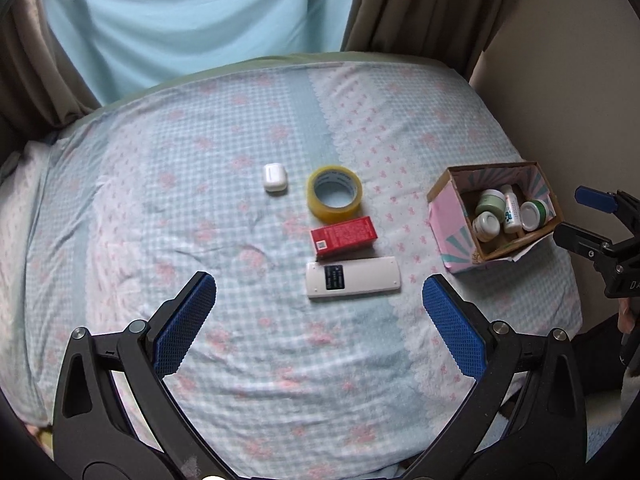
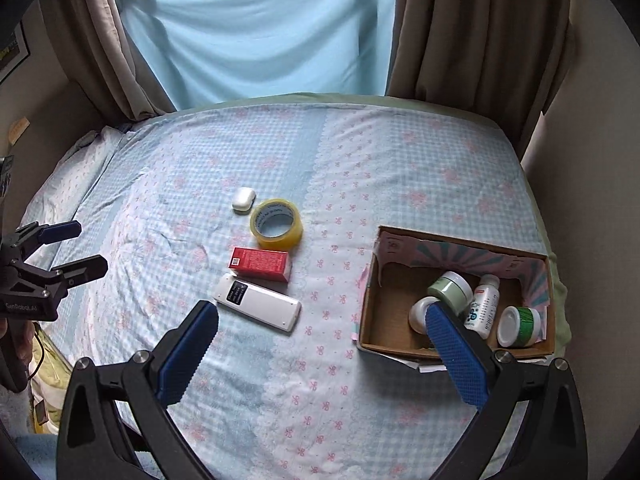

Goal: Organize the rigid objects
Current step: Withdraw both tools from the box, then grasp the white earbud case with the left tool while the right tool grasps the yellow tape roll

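On the bed lie a white earbud case (image 1: pixel 274 178) (image 2: pixel 243 199), a yellow tape roll (image 1: pixel 334 194) (image 2: pixel 276 224), a red carton (image 1: pixel 344 236) (image 2: pixel 260 263) and a white remote (image 1: pixel 353 277) (image 2: pixel 257 301), in a row. An open cardboard box (image 1: pixel 448 216) (image 2: pixel 370 304) at the right holds several jars and a white bottle (image 2: pixel 482 306). My left gripper (image 1: pixel 319 294) is open and empty, hovering just short of the remote. My right gripper (image 2: pixel 322 322) is open and empty, between the remote and the box; its right finger overlaps the box's front.
The bed sheet (image 1: pixel 200 208) is blue check with pink flowers. Brown curtains (image 2: pixel 472 28) and a light blue cloth (image 2: pixel 260 28) hang behind the bed. A wall (image 2: pixel 592 200) runs along the right. The bed's front edge lies under both grippers.
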Demonstrator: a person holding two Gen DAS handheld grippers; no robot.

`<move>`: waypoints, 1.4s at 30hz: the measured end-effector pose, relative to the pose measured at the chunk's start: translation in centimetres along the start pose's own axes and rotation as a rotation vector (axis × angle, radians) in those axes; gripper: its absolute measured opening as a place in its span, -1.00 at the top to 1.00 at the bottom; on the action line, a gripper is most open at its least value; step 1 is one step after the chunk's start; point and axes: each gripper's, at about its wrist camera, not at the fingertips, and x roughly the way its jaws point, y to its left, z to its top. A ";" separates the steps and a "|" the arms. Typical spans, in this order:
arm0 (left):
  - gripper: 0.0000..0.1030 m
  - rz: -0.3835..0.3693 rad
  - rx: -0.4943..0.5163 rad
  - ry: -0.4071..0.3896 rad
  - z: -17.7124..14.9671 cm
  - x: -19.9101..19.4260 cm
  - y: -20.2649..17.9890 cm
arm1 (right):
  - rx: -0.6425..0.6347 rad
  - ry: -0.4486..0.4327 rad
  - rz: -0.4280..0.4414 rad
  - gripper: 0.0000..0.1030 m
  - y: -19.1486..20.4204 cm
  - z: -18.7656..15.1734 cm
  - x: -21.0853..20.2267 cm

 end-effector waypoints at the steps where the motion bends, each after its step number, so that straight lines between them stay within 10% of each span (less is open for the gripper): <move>1: -1.00 -0.003 0.002 0.003 0.1 0.4 0.9 | -0.002 0.006 -0.005 -1.00 0.7 0.2 0.5; 15: -0.99 -0.039 0.013 0.079 6.1 11.6 10.9 | 0.060 0.139 -0.001 -1.00 7.1 4.3 12.1; 31: -0.90 0.011 -0.037 0.218 11.5 32.5 9.5 | 0.115 0.181 -0.015 -1.00 6.8 5.5 30.0; 42: -0.59 0.061 -0.074 0.254 11.2 37.7 8.8 | 0.076 0.191 -0.024 -1.00 7.2 6.4 34.2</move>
